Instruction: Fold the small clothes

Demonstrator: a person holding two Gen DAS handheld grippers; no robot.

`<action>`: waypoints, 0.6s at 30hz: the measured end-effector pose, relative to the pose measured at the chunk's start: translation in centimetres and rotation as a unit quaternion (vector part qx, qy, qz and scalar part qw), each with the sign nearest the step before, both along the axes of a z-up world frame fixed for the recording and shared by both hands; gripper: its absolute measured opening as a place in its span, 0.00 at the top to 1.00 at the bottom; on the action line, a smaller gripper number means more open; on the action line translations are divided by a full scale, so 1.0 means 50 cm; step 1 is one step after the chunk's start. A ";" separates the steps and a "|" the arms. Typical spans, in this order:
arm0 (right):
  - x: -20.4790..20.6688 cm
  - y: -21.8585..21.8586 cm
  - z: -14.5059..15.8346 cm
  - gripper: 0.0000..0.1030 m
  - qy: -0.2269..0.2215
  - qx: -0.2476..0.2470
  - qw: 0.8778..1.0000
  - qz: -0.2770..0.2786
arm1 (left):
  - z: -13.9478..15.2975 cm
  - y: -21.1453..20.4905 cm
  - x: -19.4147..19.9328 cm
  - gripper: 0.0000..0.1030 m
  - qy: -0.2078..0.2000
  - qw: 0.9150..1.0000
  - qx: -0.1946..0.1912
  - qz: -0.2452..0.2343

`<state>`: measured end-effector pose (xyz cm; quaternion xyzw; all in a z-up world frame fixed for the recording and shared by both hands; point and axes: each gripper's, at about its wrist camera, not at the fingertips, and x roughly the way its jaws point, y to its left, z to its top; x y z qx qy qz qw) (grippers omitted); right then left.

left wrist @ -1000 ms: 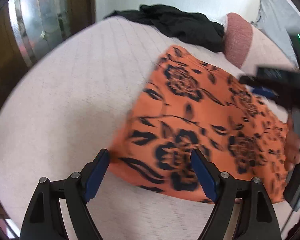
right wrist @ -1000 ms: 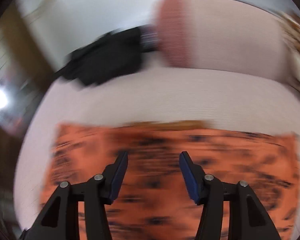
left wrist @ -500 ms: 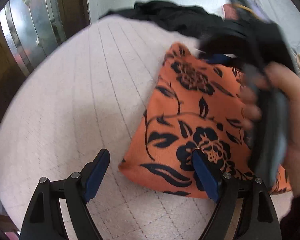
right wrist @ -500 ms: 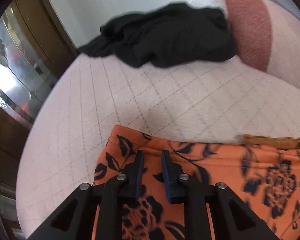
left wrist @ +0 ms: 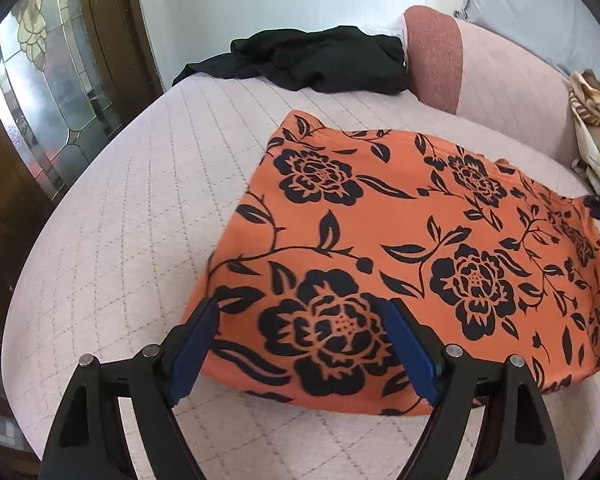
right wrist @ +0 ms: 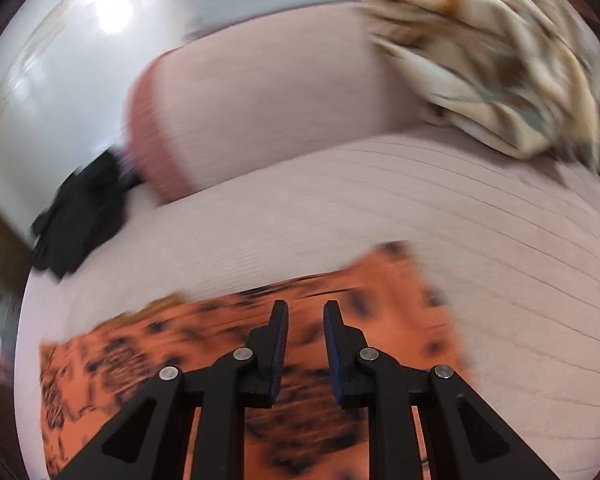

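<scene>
Over the bed, my left gripper gapes empty above the orange garment; my right gripper, narrowed and empty, should pinch one corner cleanly.

bare quilted bed cover left of orange garment, black clothes and bolster blocking the far edge

A pale pink quilted bed carries everything. An orange garment with black flowers lies flat on it, folded over. At the far edge a crumpled black garment rests beside a pink bolster with a darker red end. A cream and brown patterned cloth sits against the bolster.
</scene>
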<state>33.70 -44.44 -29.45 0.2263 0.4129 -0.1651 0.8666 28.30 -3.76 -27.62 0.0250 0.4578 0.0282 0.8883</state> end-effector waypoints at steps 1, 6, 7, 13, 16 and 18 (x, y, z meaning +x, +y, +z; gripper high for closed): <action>-0.006 -0.033 -0.013 0.81 0.007 0.010 1.000 -0.013 | -0.007 -0.006 0.006 0.17 0.005 1.000 0.004 0.003; 0.017 -0.100 -0.097 0.81 0.014 0.034 0.999 -0.034 | -0.033 -0.033 0.022 0.17 0.011 0.999 0.032 0.012; 0.016 -0.102 -0.095 0.81 0.007 0.028 0.999 -0.035 | -0.033 -0.040 0.022 0.17 0.007 0.999 0.040 0.009; -0.013 -0.070 -0.047 0.78 -0.002 0.016 1.000 -0.018 | -0.013 -0.037 0.008 0.17 -0.005 1.000 0.023 0.006; -0.085 -0.053 -0.007 0.78 -0.027 0.017 0.999 0.012 | 0.005 -0.032 -0.001 0.17 -0.019 1.000 0.010 -0.004; -0.154 -0.023 0.017 0.78 -0.032 0.009 0.999 0.043 | 0.018 -0.041 -0.012 0.17 -0.028 0.999 0.002 -0.018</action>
